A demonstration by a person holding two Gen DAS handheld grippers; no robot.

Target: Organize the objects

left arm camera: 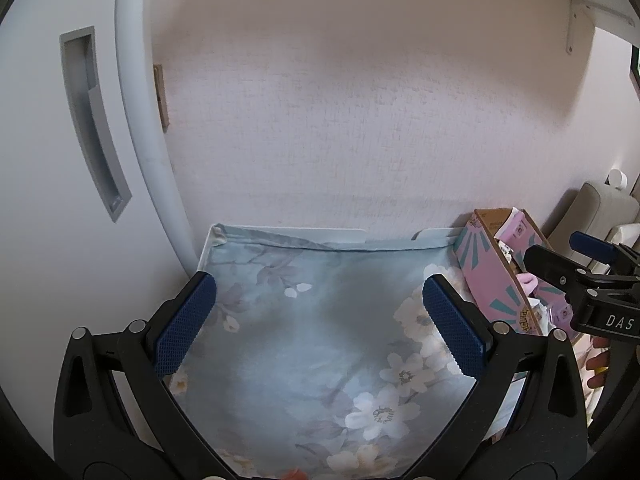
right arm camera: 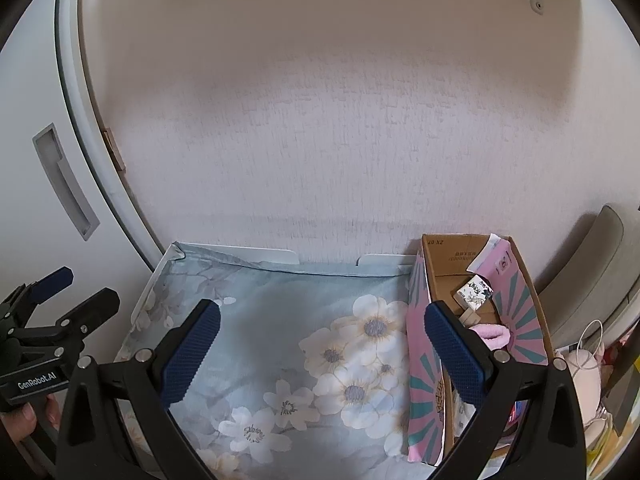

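Both the left gripper (left arm camera: 320, 320) and the right gripper (right arm camera: 322, 344) hover with jaws spread and empty above the floral cloth (left arm camera: 320, 320). The pink box (right arm camera: 480, 320) of small items touches its right edge; a low swing could tip it.

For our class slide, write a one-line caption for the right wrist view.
Open right gripper hovers over a floral cloth beside a pink box against the wall.

A pink cardboard box (right arm camera: 520, 304) with teal sunburst stripes stands open against the wall, holding small packets (right arm camera: 476, 292) and a fluffy pink item (right arm camera: 494, 334).
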